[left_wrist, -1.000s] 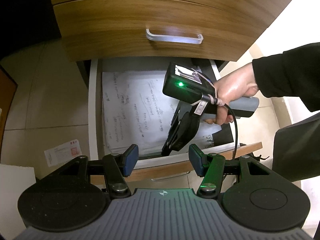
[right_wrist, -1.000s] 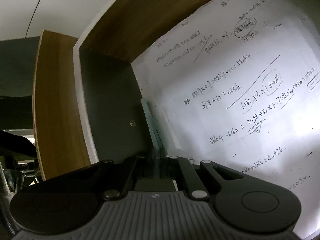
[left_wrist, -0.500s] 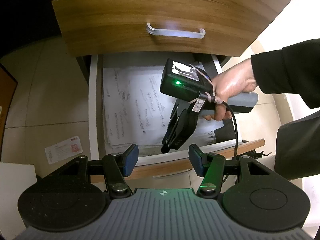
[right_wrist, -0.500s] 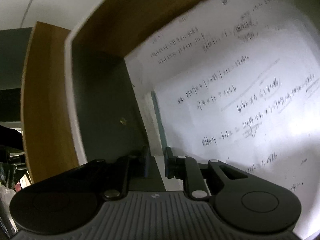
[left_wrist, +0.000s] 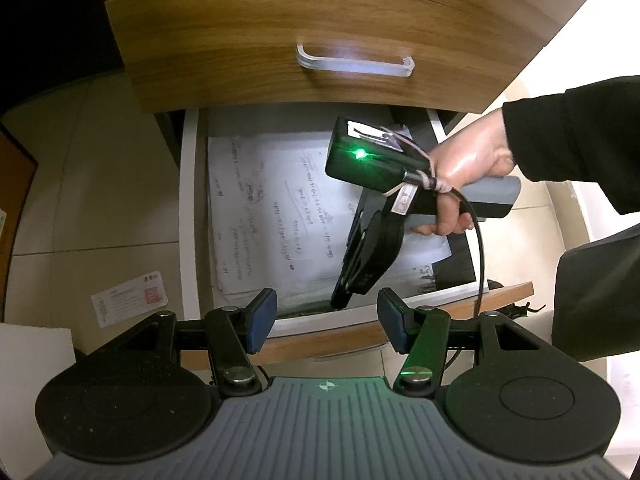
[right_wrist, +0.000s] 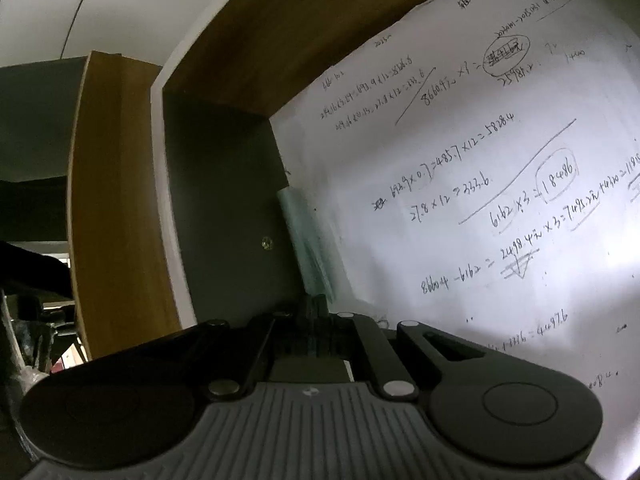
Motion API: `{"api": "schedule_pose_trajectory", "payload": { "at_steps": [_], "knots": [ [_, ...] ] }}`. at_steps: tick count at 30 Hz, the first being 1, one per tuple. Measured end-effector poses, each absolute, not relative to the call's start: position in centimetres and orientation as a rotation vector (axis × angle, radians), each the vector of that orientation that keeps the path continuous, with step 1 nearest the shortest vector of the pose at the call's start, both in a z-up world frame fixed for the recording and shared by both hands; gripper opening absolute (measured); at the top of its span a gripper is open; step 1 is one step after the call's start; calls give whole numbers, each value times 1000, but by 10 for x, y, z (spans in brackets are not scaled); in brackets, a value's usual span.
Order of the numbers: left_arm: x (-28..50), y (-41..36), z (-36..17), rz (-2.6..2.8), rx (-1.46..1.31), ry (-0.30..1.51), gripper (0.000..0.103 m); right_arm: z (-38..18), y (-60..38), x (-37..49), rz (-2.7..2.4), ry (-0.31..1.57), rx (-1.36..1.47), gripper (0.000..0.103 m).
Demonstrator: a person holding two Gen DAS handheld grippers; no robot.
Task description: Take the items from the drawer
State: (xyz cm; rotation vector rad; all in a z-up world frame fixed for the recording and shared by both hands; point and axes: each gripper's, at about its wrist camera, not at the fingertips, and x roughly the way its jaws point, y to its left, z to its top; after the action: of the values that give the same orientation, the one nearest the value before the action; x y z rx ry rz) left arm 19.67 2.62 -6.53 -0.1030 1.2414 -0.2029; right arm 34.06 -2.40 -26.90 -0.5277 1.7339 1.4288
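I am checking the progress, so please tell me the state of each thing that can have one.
Lower drawer: pulled open.
Upper drawer: closed.
Handwritten papers: lying flat in the lower drawer.
Green packet: pinched at its near end by the right tool.
Right tool: shut on the green packet.
Left tool: open, empty.

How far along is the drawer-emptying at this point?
Done: the drawer stands open, its papers exposed. In hand: the right tool is down in the front corner, shut at the end of a pale green packet beside the papers; whether it pinches it is unclear. Left: nothing is out yet, and the left tool hovers open and empty over the drawer front.
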Motion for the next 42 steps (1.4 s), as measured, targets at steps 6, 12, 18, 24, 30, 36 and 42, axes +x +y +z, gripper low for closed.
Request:
{"api": "schedule_pose_trajectory", "payload": {
  "at_steps": [6,12,18,24,30,36,42],
  "knots": [
    [197,25,-68,-205,-102,1248,59,-265,-23,335,1452,1679,-551,2],
    [199,23,-69,-209,-104,1245,60,-262,-23,333,1454,1647,-598,10],
    [201,22,-70,-208,-101,1247,60,-269,-37,348,1427,1699,-504,13],
    [201,23,-67,-208,-104,1244,60,-274,-49,361,1400,1742,-428,23],
    [198,23,-65,-211,-99,1250,60,-272,-57,368,1407,1728,-418,25],
    [197,25,-65,-209,-100,1249,60,-268,-30,321,1438,1654,-544,10],
    [199,24,-67,-206,-102,1251,60,-256,-26,311,1483,1559,-627,11]
  ]
}}
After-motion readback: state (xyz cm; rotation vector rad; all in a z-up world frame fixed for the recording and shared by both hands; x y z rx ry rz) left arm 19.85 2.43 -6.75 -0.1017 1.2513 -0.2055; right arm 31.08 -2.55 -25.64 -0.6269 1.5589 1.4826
